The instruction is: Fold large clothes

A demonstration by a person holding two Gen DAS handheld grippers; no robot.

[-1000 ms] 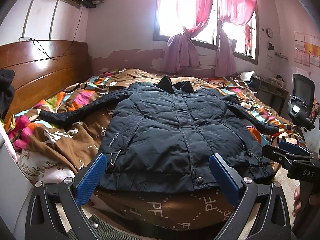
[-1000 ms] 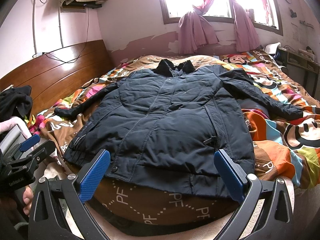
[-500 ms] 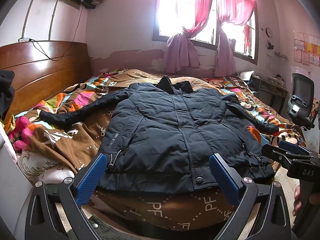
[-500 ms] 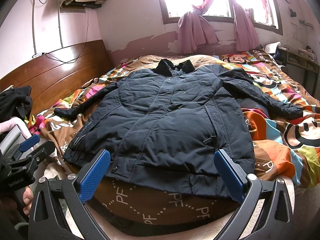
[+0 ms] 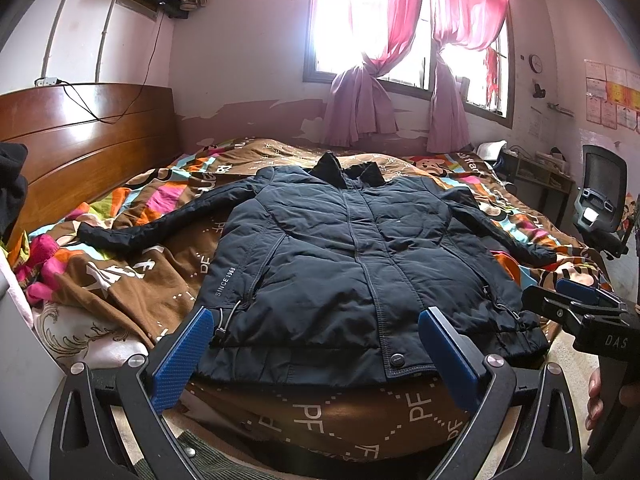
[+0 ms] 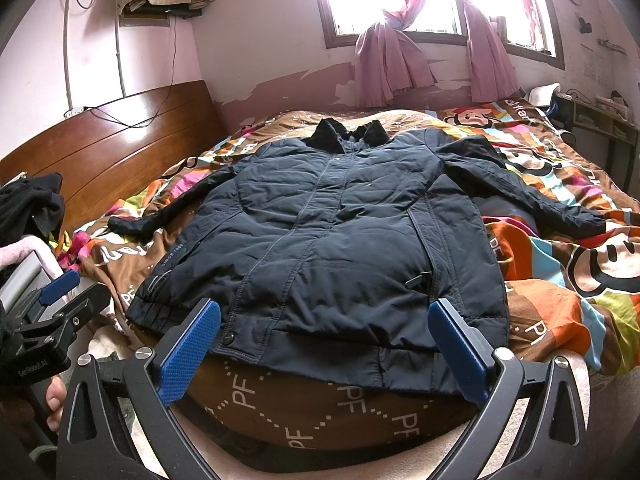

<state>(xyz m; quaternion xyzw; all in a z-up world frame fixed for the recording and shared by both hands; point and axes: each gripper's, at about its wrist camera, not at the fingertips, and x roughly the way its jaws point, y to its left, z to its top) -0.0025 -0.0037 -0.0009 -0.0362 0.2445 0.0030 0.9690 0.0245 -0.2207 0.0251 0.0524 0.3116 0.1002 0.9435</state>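
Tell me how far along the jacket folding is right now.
Done: the dark jacket lies flat and zipped on the bedspread, both sleeves spread out. In hand: nothing; the left claw and right claw are open, short of the hem. Left: every fold, sleeves and body.

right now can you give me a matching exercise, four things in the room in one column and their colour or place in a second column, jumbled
Things:
1. jacket
2. curtains
3. headboard
4. office chair

Colour or place:
A. brown wood, at the left of the bed
B. pink, tied at the window
C. dark navy, spread flat on the bedspread, front up, sleeves out
D. black, past the bed's right side

Pairs: 1-C, 2-B, 3-A, 4-D
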